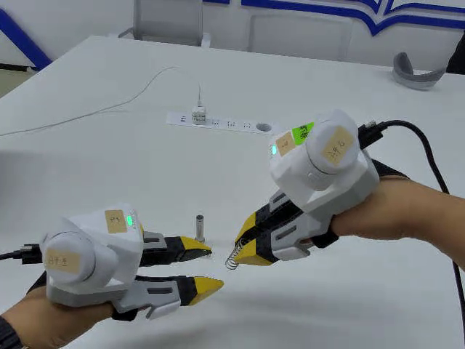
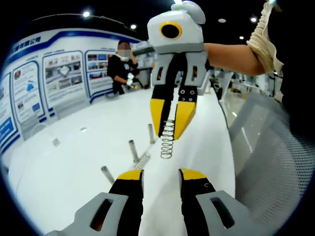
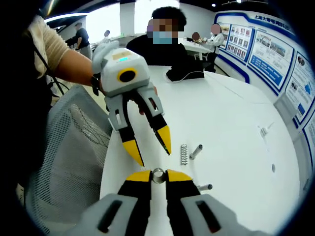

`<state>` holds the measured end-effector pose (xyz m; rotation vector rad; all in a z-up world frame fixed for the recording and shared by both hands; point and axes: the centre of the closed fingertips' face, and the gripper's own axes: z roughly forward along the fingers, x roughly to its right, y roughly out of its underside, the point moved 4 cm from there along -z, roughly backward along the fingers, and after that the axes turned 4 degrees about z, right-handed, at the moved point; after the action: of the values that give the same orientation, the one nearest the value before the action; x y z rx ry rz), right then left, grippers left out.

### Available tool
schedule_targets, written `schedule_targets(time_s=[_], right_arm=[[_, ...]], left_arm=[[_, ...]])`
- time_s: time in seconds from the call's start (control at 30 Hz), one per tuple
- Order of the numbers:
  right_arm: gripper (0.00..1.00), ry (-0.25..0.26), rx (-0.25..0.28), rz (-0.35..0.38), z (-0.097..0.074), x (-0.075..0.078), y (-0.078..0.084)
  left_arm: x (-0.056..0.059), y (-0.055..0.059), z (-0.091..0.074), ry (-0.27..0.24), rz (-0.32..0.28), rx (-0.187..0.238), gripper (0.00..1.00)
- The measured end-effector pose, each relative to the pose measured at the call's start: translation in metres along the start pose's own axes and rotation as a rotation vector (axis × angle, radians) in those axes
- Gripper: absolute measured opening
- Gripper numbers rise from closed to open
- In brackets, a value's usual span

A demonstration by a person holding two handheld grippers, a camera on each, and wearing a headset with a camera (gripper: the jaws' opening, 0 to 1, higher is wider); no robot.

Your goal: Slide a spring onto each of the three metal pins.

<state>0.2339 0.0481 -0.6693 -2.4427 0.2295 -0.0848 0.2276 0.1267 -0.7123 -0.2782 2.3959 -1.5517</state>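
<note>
Work low over the white table [image 1: 109,160]. Park the gaping, empty left gripper [image 1: 215,269] just beside the standing pin [image 1: 200,227]. With the right gripper [image 1: 241,251] pinched on the spring [image 1: 232,259] near that pin, square the coil's open end over the pin top, then lower gently and straight, without tilting.

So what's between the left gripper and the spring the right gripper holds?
Bare table, in the left gripper view: the open left gripper faces the held spring directly. A loose spring and three pins sit just beside that line.
</note>
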Motion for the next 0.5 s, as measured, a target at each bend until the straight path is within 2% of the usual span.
schedule_targets(time_s=[0.23,0.5], right_arm=[[0.12,0.039,-0.004,0.024,-0.014,0.013,0.008],[0.12,0.095,-0.001,0.049,-0.035,0.03,0.013]], left_arm=[[-0.013,0.006,-0.014,-0.056,-0.035,0.002,0.35],[-0.023,0.008,-0.022,-0.112,-0.063,0.009,0.43]])
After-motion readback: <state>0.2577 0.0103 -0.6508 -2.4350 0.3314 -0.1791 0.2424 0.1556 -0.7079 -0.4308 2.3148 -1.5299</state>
